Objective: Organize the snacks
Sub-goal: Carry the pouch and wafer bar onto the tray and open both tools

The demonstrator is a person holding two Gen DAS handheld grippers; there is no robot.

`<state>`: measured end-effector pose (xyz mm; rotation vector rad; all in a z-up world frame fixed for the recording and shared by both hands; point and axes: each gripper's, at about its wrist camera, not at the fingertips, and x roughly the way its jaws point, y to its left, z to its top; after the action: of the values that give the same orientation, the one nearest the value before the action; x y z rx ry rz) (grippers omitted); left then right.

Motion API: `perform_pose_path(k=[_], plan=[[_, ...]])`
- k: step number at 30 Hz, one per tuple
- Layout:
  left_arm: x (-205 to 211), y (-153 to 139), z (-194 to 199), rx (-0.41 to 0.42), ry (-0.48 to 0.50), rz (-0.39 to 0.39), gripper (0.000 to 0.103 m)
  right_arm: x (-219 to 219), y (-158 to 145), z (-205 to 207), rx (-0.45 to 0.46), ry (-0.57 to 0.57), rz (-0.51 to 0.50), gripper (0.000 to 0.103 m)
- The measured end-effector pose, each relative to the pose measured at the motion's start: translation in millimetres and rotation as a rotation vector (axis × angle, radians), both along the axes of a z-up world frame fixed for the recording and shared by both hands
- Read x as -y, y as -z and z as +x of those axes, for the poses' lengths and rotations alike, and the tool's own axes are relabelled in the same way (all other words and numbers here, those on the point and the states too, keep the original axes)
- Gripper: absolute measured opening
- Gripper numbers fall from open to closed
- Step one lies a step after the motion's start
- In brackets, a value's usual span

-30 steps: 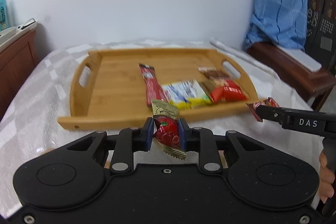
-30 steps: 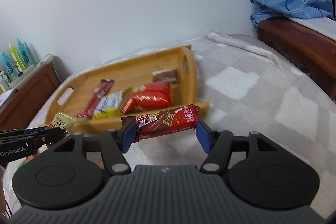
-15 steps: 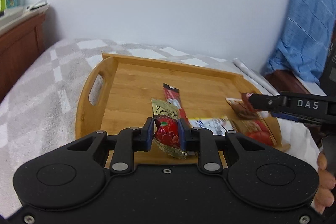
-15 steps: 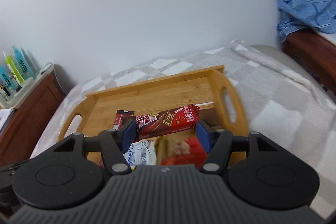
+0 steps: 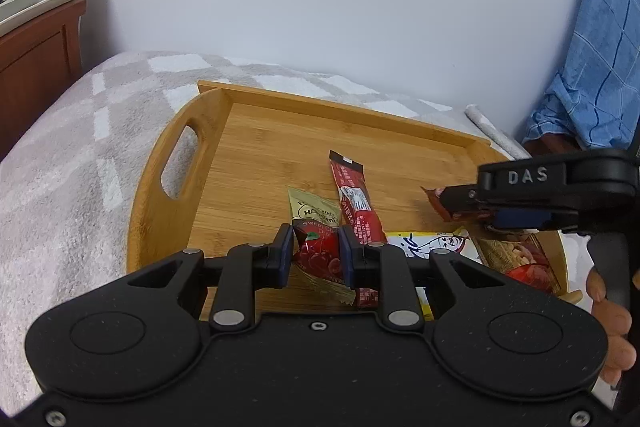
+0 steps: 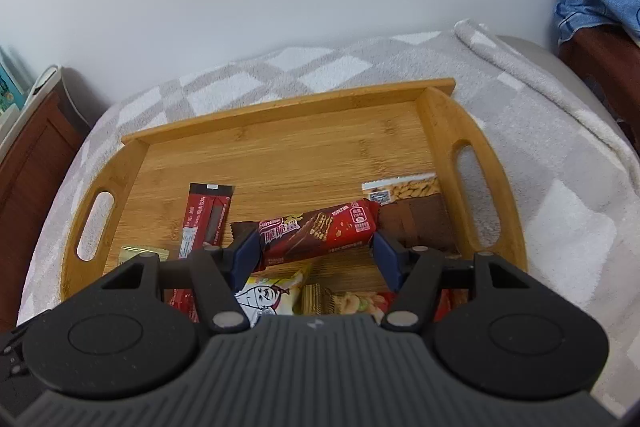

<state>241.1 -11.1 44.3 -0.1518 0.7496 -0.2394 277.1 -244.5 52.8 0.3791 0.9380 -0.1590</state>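
Note:
My left gripper is shut on a gold and red cherry candy packet, held over the near left part of the wooden tray. My right gripper is shut on a red chocolate wafer bar, held lengthwise between its fingers above the tray; it also shows at the right of the left wrist view. On the tray lie a long red stick pack, a white and yellow packet, a red nut packet and a brown almond packet.
The tray sits on a grey and white checked blanket. A wooden cabinet stands at the left with bottles on top. A blue cloth hangs over dark wooden furniture at the right. A white wall is behind.
Both grippers have moved forward from in front of the tray to above it, each still holding its snack. The tray now fills more of both views.

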Motion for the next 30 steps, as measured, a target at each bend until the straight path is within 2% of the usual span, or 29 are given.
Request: perform_pose_path(k=[17, 26, 30], plan=[[4.5, 6.4, -0.5, -0.020, 0.008, -0.004, 0.023, -2.7, 11.2, 6.2, -0.048, 0.097, 0.006, 0.065], [6.0, 10.0, 0.8, -0.021, 0.007, 0.006, 0.024, -3.7, 11.7, 6.1, -0.051, 0.111, -0.007, 0.066], [5.6, 9.1, -0.1, -0.018, 0.004, 0.012, 0.025, -5.1, 12.7, 6.9, -0.054, 0.108, -0.012, 0.069]])
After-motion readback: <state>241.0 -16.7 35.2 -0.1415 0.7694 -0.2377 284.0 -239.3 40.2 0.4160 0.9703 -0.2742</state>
